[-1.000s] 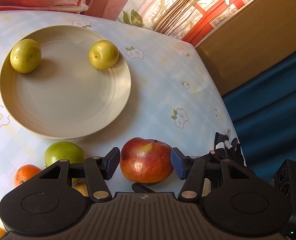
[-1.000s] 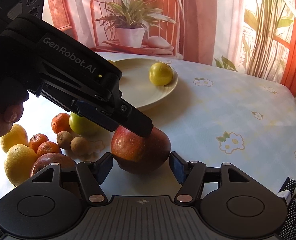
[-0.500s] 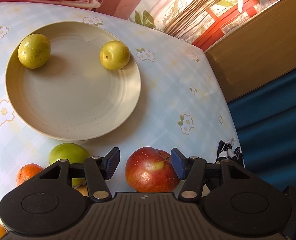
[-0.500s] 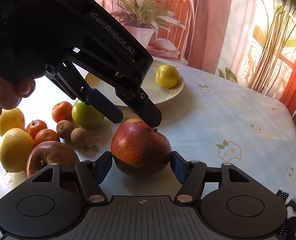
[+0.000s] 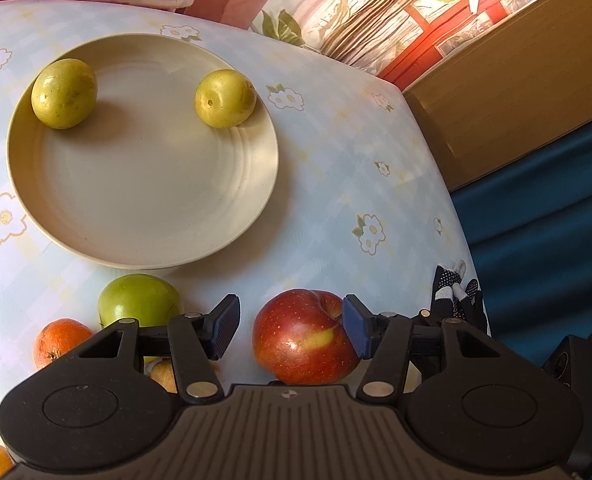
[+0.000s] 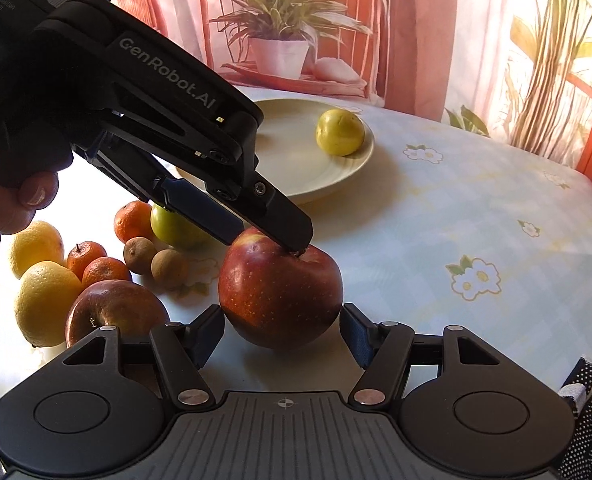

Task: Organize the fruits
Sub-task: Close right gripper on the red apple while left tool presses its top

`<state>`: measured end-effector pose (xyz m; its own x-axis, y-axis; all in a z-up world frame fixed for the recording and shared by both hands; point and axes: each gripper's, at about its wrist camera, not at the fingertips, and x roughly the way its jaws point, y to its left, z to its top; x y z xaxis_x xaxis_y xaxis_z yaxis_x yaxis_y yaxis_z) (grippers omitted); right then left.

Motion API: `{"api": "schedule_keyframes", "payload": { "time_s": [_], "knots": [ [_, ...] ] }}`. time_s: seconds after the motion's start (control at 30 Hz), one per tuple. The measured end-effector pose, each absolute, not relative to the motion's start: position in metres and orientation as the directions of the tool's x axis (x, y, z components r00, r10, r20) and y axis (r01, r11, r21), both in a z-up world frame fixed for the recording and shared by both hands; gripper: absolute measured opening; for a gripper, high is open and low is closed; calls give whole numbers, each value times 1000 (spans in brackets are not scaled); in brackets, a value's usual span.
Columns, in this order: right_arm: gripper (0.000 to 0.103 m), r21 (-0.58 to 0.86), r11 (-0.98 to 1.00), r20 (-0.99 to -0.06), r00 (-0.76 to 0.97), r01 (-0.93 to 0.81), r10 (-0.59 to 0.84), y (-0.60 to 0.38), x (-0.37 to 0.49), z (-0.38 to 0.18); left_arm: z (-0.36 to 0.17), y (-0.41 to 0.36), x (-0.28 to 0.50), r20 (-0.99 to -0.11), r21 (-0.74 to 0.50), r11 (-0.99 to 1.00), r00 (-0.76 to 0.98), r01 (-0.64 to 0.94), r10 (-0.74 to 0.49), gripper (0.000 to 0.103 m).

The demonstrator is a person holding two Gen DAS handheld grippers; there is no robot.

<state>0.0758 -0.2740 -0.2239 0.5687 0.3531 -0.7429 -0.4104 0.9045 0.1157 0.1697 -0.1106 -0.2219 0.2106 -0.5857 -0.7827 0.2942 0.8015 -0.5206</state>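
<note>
- Right claw (image 6: 281, 334) sits parted around the red apple (image 6: 279, 288); both pads look just clear of the skin, so nothing is gripped yet.
- Left claw (image 5: 291, 328) is also parted over the same apple, which rests on the desk (image 6: 436, 240). One finger (image 6: 283, 220) rests at the stem dimple; the other pad stands off, so no hold there either.
- Apple handling, my read: fairly heavy, firm, waxy and round, so it can roll or squirt out. Take it across the widest part, pads on opposite flanks, moderate squeeze to avoid bruising.
- Two claws on one fruit crowd each other; one should back off before a lift.
- Beside the apple, on the left in the right wrist view: second red apple (image 6: 111, 312), lemons (image 6: 45, 304), tangerines (image 6: 95, 264), two small brown fruits (image 6: 155, 260), green apple (image 6: 175, 228). Close, but not touching the target.
- Farther back: cream plate (image 5: 143, 200) with two yellow-green fruits (image 5: 224, 98) near its rim, plenty of bare middle.
- Path to the plate looks clear apart from the left claw overhead.
- Spotted glove (image 5: 456, 292) lies at the desk edge, out of the way.
</note>
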Motion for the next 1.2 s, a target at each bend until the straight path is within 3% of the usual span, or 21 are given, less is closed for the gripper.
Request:
{"api": "schedule_keyframes", "payload": {
  "time_s": [0.13,0.47,0.8,0.97,1.2],
  "knots": [
    [60,127,901,-739,566,-415,365,-275,77,-222,-223,-112,166,-778,-531,789,190,310,-598,60],
    [58,-68,891,-684,671,-448,286,-262,64,-226,-221,-107,169,-766,-550,786,204,284,-610,59],
    [59,-131,866,-706,659,-483,260,-256,67,-228,-226,-109,173,-769,-559,788,196,257,-609,58],
    [59,-61,881,-712,639,-470,292,-266,64,-223,-223,-107,172,-779,-538,798,202,270,-593,58],
    [59,163,903,-702,596,-398,390,-290,71,-220,-225,-112,168,-776,-548,785,175,288,-606,58]
  ]
}}
